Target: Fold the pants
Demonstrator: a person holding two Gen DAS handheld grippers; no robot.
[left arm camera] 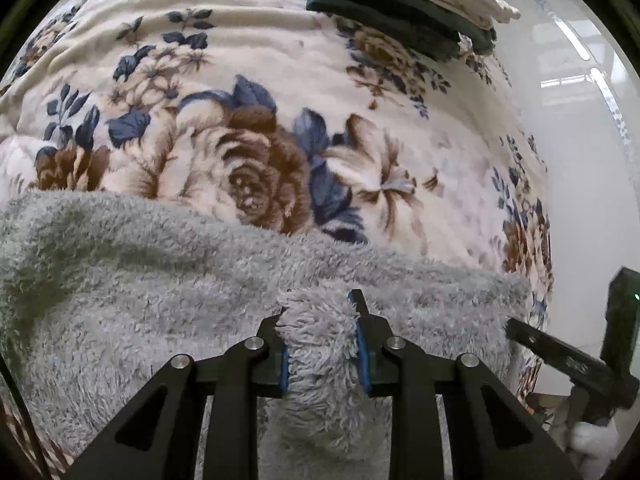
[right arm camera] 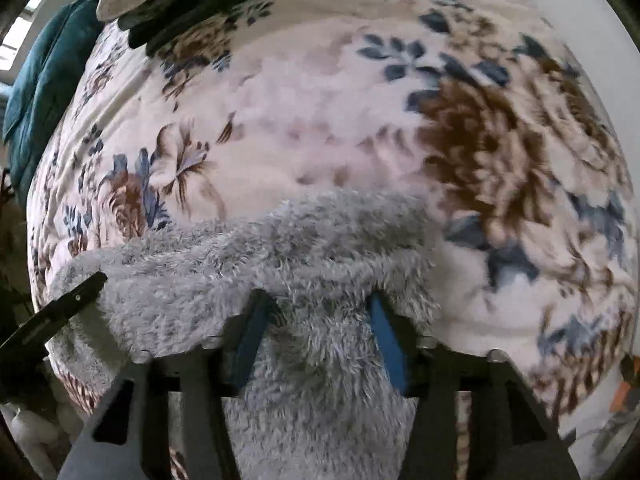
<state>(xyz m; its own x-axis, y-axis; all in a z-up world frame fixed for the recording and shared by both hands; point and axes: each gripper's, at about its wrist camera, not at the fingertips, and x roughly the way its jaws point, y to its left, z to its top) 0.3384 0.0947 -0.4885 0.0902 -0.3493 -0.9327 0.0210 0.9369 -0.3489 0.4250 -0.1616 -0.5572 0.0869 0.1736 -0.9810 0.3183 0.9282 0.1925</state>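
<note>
Nearest my cameras, left tool (left arm camera: 322,344) and right tool (right arm camera: 316,334) each clench a bunch of one grey fleece pants (left arm camera: 160,280), lying on one floral blanket (left arm camera: 240,120); beyond, two folded garments (left arm camera: 400,12) stacked.

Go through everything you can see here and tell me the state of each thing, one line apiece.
Left gripper: shut on a bunched fold of the grey fleece pants.
Right gripper: shut on the pants too.
Grey fleece pants: rumpled, lying on the floral blanket.
Floral blanket: spread out, wrinkled.
Folded clothes: stacked at the blanket's far edge.
</note>
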